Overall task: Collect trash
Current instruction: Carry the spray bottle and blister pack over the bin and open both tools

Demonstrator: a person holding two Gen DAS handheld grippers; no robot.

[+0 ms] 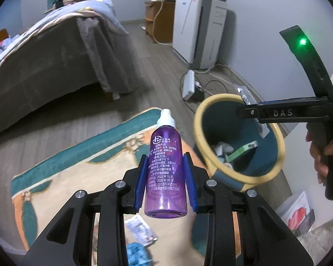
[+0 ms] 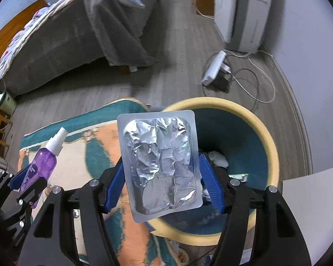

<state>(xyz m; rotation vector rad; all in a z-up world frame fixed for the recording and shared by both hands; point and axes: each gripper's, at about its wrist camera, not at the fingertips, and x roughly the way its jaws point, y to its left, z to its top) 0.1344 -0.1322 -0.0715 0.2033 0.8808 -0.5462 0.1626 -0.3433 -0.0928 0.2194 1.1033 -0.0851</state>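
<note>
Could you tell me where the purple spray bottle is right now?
The purple spray bottle is clamped in the left gripper, held above the rug, just left of the bin.

Glossy translucent purple plastic bottle (image 1: 166,173), crinkled shiny foil blister pack (image 2: 161,166), woven rug (image 1: 66,177)

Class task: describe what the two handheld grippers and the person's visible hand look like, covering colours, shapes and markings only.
The left gripper and the right gripper are black linkage frames with silver round bolts and ribbed blue finger pads. Seen from the left wrist, the right gripper's body reads "DAS" and carries a curved black arm with a green light. The bare hand shows no sleeve.
</note>
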